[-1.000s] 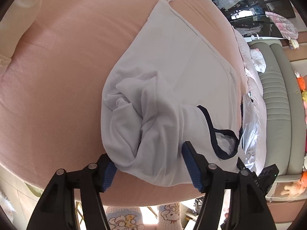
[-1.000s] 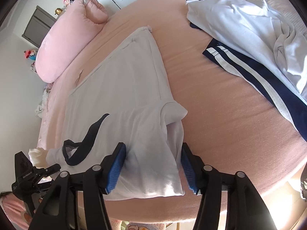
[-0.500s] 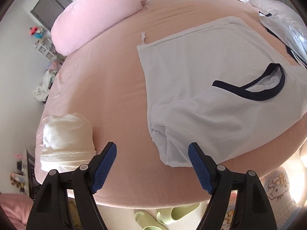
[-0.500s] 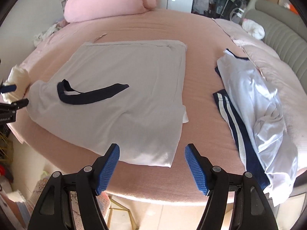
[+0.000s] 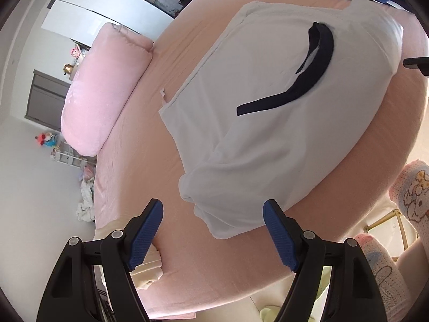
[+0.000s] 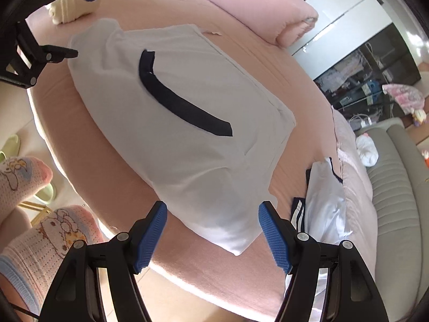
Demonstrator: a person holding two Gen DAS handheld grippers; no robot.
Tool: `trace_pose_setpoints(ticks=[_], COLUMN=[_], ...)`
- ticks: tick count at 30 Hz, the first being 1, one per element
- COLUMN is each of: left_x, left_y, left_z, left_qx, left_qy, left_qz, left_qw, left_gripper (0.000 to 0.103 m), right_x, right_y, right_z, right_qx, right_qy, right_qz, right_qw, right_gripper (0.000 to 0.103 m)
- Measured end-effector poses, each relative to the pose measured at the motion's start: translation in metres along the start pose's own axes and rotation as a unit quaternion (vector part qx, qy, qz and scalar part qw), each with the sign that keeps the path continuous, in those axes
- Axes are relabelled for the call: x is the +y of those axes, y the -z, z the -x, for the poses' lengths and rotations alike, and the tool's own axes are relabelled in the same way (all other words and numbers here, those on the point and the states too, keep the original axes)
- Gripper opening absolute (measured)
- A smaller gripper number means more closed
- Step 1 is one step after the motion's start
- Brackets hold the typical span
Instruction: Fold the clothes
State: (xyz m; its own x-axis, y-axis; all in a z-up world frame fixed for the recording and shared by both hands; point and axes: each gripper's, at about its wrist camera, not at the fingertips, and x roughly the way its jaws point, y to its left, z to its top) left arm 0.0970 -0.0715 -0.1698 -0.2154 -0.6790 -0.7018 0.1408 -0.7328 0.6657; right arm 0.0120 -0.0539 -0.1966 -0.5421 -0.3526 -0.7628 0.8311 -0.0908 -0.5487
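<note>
White T-shirt (image 5: 281, 112) with navy collar trim (image 5: 305, 80): lies partly folded and flat on the pink bed (image 5: 187, 276), its near edge close to the bed's rim, sleeves tucked under at both ends.

Your left gripper (image 5: 213, 230): hangs above and short of the shirt's folded left end; jaws spread wide, nothing between the blue pads (image 5: 144, 234), no contact with the cloth.

Your right gripper (image 6: 213, 229): hangs above the shirt's right-hand corner (image 6: 236, 247); jaws likewise wide and empty, pads clear of the fabric. In this view your left gripper shows at the upper left, just past the shirt's far end.

Second white garment with navy stripes (image 6: 321, 204): crumpled on the bed, right of the shirt, apart from it.

Cream folded bundle (image 6: 72, 8): on the bed beyond the shirt's left end.

Pink bolster pillow (image 5: 102, 91): along the bed's far side.

Your feet in patterned pink socks (image 6: 45, 238): on the floor below the bed's edge.
</note>
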Motion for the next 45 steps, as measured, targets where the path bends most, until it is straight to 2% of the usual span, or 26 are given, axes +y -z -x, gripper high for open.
trace_pose_setpoints(ticks=[4,6,9,11,15,18,20,24,27,29,35,39,42,45], left_x=[-0.015,-0.022,-0.033,-0.039,-0.045,-0.048,-0.052,-0.061,-0.061,-0.057,-0.054,-0.057,-0.050,-0.043], left_y=[-0.004,-0.004,-0.002,0.001,0.003,0.000,-0.001,-0.005,-0.011,-0.014,0.003,0.033,0.032,0.017], left_z=[0.002,0.004,0.000,-0.002,-0.005,-0.009,-0.014,-0.015,-0.012,-0.013,-0.020,-0.034,-0.034,-0.022], left_qx=[-0.009,-0.020,-0.011,-0.007,-0.007,-0.012,-0.017,-0.029,-0.035,-0.036,-0.050,-0.066,-0.070,-0.079], left_qy=[-0.001,0.017,0.039,0.040,0.023,-0.012,-0.033,-0.066,-0.076,-0.069,-0.092,-0.159,-0.150,-0.107], left_qz=[-0.027,-0.041,-0.056,-0.067,-0.089,-0.111,-0.135,-0.169,-0.174,-0.171,-0.223,-0.292,-0.292,-0.258], left_qw=[0.9996,0.9988,0.9976,0.9969,0.9957,0.9937,0.9901,0.9829,0.9813,0.9821,0.9693,0.9409,0.9420,0.9571], left_gripper=[0.076,0.076,0.076,0.076,0.076,0.077,0.077,0.085,0.088,0.088,0.090,0.090,0.090,0.090], right_x=[0.020,0.030,0.043,0.048,0.056,0.057,0.059,0.063,0.062,0.058,0.051,0.044,0.041,0.046], right_y=[-0.005,-0.007,-0.007,-0.005,0.000,0.000,-0.001,-0.003,-0.005,-0.008,0.000,0.014,0.012,0.006], right_z=[-0.004,-0.007,-0.012,-0.014,-0.019,-0.024,-0.026,-0.031,-0.035,-0.036,-0.043,-0.048,-0.051,-0.052], right_qx=[-0.005,-0.008,-0.007,-0.005,-0.002,0.001,0.000,-0.009,-0.011,-0.012,-0.011,-0.005,0.002,0.001], right_qy=[0.019,0.030,0.049,0.057,0.069,0.085,0.091,0.117,0.125,0.118,0.123,0.136,0.131,0.141], right_qz=[0.058,0.087,0.125,0.143,0.165,0.168,0.175,0.196,0.195,0.188,0.202,0.222,0.220,0.234], right_qw=[0.998,0.996,0.991,0.988,0.984,0.982,0.980,0.974,0.973,0.975,0.972,0.965,0.967,0.962], right_gripper=[0.070,0.070,0.070,0.070,0.076,0.077,0.079,0.084,0.085,0.085,0.085,0.086,0.086,0.086])
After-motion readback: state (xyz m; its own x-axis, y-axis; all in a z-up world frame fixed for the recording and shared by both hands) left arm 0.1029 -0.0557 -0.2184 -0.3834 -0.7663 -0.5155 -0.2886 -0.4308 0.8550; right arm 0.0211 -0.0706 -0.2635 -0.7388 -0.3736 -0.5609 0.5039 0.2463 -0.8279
